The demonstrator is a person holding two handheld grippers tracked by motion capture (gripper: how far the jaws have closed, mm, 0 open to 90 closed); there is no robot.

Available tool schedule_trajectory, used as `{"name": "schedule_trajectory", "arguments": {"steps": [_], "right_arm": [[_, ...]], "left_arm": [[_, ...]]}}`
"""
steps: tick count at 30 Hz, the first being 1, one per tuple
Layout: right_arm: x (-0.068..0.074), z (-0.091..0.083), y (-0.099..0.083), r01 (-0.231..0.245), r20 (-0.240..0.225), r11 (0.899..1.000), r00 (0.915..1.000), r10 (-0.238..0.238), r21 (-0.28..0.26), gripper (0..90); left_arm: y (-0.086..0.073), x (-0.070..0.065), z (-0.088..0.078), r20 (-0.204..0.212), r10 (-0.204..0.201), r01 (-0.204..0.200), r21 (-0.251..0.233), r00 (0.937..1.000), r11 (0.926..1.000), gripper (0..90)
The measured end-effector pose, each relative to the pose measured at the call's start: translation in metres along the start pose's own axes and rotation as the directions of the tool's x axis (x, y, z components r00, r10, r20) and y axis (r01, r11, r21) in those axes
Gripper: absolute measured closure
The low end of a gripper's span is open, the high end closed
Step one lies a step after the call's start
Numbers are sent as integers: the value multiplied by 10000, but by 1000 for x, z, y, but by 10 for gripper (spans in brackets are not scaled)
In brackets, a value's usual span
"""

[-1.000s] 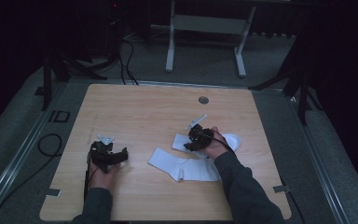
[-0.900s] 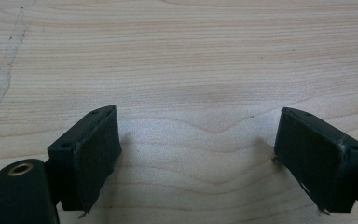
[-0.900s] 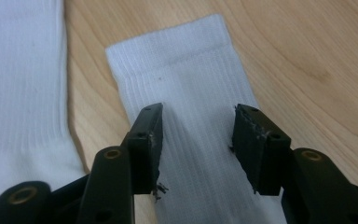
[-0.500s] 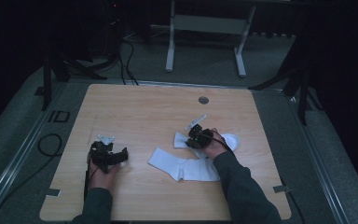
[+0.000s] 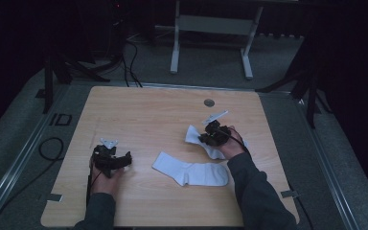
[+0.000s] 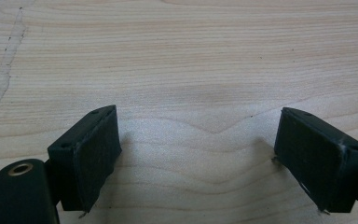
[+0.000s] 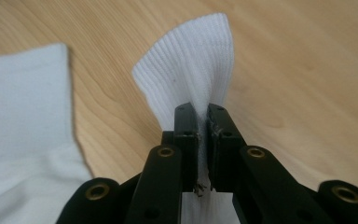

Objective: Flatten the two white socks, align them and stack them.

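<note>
Two white socks are on the wooden table (image 5: 148, 115). One sock (image 5: 191, 172) lies flat near the middle front. The second sock (image 5: 194, 135) sits right of centre, its ribbed cuff (image 7: 191, 70) pinched and raised by my right gripper (image 5: 206, 139). Those jaws have just been closing and are now shut on the fabric (image 7: 203, 116). The flat sock (image 7: 23, 107) shows at the left of the right gripper view. My left gripper (image 5: 120, 160) rests at the table's front left, its jaws wide open over bare wood (image 6: 198, 154) with nothing between them.
A small round grommet (image 5: 209, 102) sits in the tabletop toward the back. Behind the table stands a grey metal frame (image 5: 211, 28) on the floor. Cables (image 5: 48, 148) lie on the floor to the left, beside a metal rail.
The right gripper has closed on the far sock's cuff and lifted it slightly off the table. The left gripper has stayed where it was.
</note>
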State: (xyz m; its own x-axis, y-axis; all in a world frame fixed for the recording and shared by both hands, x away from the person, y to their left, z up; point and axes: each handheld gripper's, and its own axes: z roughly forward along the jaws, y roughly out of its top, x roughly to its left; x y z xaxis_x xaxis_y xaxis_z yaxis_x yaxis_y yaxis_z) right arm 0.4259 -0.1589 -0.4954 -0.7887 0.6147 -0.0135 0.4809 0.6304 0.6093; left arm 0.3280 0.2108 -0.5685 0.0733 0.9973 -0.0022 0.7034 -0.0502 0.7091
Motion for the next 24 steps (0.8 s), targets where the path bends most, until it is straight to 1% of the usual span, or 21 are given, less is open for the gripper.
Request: {"name": "schedule_trajectory", "arguments": {"steps": [3,5,9,11,12,13,14,19,21,23,24], "right_arm": [[1,-24,5,73,66,9993,10000,-71,-373,835],[1,-37,6,60,93,9981,9999,-54,-607,834],[0,-61,7,-83,-90,9927,9999,73,-1200,834],[1,-71,7,-77,-117,9902,9999,62,-1397,834],[1,-71,7,-77,-117,9902,9999,62,-1397,834],[2,-75,7,-3,-45,9889,10000,-3,-1489,833],[3,-84,9,42,22,9864,10000,-38,-1644,833],[6,-101,16,256,142,9790,9996,-232,-2021,834],[10,-109,17,321,159,9754,9994,-293,-2182,833],[14,-116,18,311,70,9708,9995,-303,-2377,833],[17,-120,19,404,106,9677,9992,-390,-2490,833]], "left_arm": [[0,0,0,-3,3,-3,-2,10000,10000,142],[0,0,0,-3,-32,32,-35,10000,10000,142],[0,0,0,-10,-15,15,-34,10000,10000,141],[0,0,0,-4,-18,18,-24,10000,10000,141],[0,0,0,-4,-18,18,-24,10000,10000,141],[0,0,0,-5,-17,17,-21,10000,10000,141],[0,0,0,-8,-19,19,-18,10000,10000,142],[0,0,0,-9,-18,18,-13,10000,10000,142],[0,0,0,-10,-22,22,-24,10000,10000,141],[0,0,0,-8,-19,19,-12,10000,10000,142],[0,0,0,-8,-20,20,-12,10000,10000,142]]}}
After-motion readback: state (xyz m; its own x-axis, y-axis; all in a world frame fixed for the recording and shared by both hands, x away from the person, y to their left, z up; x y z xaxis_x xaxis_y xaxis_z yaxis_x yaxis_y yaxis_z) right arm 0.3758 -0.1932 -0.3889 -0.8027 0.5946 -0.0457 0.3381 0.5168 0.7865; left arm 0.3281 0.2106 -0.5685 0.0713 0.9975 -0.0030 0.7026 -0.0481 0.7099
